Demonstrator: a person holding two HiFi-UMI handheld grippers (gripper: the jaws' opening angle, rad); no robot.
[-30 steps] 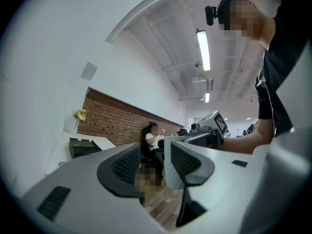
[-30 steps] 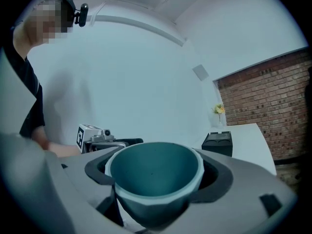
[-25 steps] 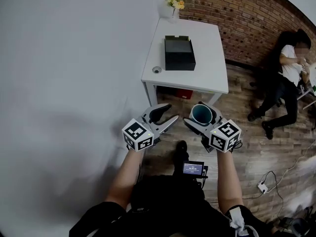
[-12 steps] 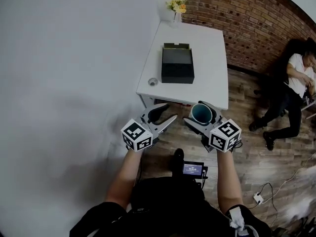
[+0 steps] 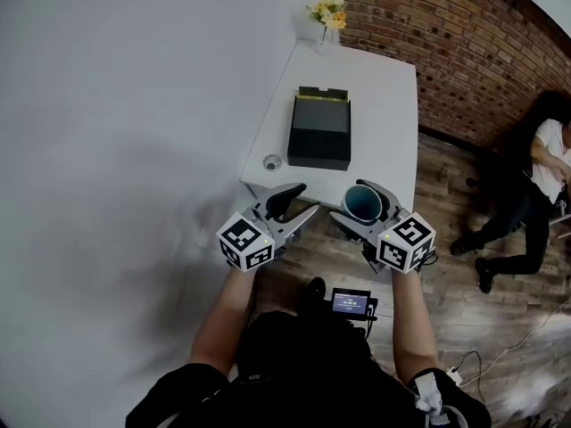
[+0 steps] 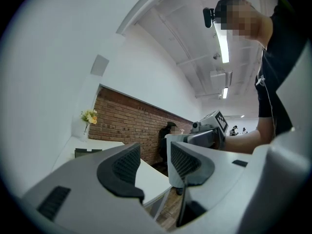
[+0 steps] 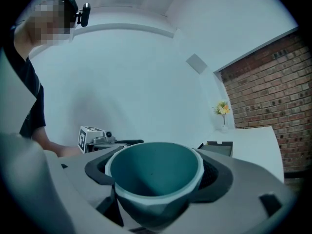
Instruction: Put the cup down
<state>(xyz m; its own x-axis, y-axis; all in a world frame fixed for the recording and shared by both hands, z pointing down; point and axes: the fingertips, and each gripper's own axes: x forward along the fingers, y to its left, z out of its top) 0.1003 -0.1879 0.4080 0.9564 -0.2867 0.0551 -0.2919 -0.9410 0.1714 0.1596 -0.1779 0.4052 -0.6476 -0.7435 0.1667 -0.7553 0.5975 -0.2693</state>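
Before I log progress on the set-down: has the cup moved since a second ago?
Yes. The cup, clamped in the right gripper, has come forward toward the white table, whose near edge now reaches it in the head view.

Teal cup [image 5: 364,204] — upright, empty (pale rim) — held in right gripper [image 5: 361,209].

The cup [image 5: 364,205], centre frame, is showing teal with a paler rim. The left gripper [image 5: 306,199] and right gripper [image 5: 353,201] are showing grey with black-and-white square markers. Upper centre, the table [image 5: 393,87] is presenting white, the box [image 5: 319,134] black, the flowers [image 5: 328,11] yellow. Upper right, the wall [image 5: 446,34] is displaying a red brick pattern.
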